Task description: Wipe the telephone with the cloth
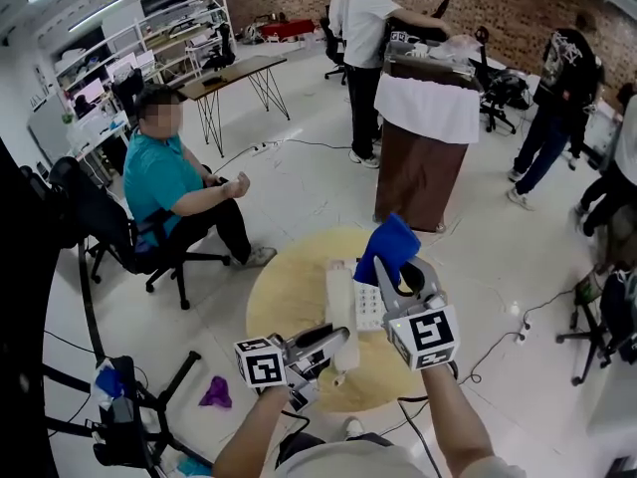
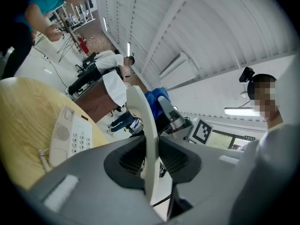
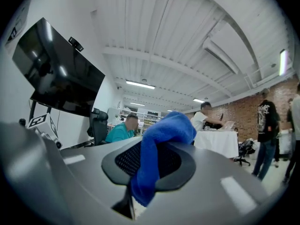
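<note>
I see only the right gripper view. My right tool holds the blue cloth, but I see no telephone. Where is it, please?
Observer: The telephone base lies on the round yellow table; in the head view the cloth shows at its far end.
Operator: Is the handset on it?
Observer: No. The left tool is shut on the handset, off its cradle.
Operator: Which side of the base is up?
Observer: The keypad side.
</note>
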A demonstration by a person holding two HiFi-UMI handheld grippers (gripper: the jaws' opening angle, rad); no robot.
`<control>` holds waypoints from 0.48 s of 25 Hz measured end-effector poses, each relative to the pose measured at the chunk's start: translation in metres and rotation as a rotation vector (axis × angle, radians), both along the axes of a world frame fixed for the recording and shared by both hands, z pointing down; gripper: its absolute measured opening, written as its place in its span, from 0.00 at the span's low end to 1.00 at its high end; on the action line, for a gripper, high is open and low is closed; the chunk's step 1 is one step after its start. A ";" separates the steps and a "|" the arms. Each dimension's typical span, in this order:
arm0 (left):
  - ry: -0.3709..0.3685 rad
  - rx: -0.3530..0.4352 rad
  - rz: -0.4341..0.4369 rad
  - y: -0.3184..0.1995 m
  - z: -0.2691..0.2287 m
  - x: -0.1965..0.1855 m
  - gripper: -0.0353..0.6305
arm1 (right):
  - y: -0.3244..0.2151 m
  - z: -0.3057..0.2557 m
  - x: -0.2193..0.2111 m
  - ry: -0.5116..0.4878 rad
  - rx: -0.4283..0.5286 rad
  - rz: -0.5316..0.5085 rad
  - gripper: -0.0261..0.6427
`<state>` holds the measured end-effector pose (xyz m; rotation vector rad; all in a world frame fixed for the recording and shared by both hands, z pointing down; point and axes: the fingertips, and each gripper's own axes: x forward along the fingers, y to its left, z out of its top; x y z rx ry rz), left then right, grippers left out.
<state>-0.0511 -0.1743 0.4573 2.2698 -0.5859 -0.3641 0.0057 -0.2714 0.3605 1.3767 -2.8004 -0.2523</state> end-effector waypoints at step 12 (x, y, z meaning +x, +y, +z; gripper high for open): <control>0.021 0.028 0.058 0.006 -0.015 0.011 0.18 | 0.020 0.049 -0.011 0.141 -0.032 -0.076 0.14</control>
